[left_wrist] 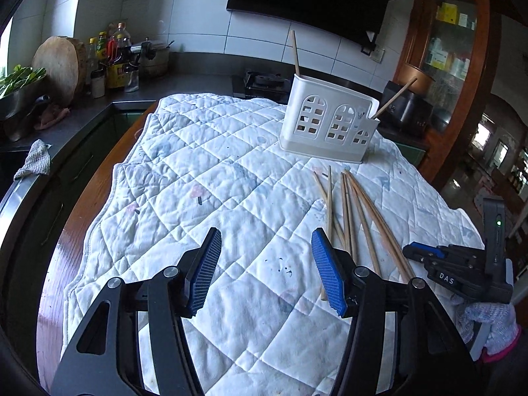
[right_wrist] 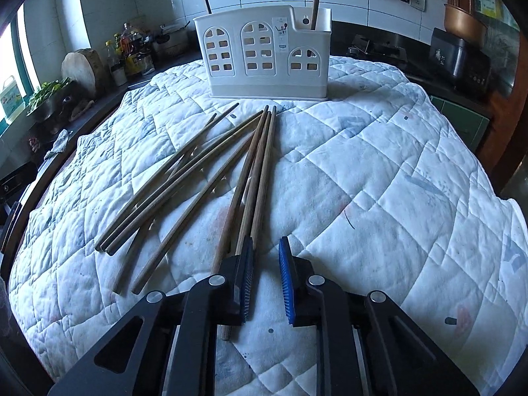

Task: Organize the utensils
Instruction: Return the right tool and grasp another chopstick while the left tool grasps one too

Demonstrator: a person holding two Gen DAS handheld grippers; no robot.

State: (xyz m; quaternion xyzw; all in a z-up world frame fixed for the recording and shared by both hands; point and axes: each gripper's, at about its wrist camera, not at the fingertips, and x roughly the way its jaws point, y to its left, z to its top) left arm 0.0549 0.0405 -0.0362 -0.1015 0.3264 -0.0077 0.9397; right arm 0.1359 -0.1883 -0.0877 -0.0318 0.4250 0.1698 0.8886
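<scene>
**Both sets of fingers low over the quilt, chopsticks just ahead**

My right gripper has its blue-padded fingers drawn close with a narrow gap between them; only quilt shows in the gap, nothing gripped. Just beside my left-hand pad lie the near ends of the loose wooden chopsticks, fanned across the white quilted cloth and pointing away from me. Beyond their far tips stands the white plastic utensil holder with arched window cut-outs, two sticks upright in it.

My left gripper holds its fingers wide apart over bare quilt. The chopsticks lie just outside its right-hand pad, the holder farther ahead. At the far right, a gloved hand holds my other tool.
</scene>
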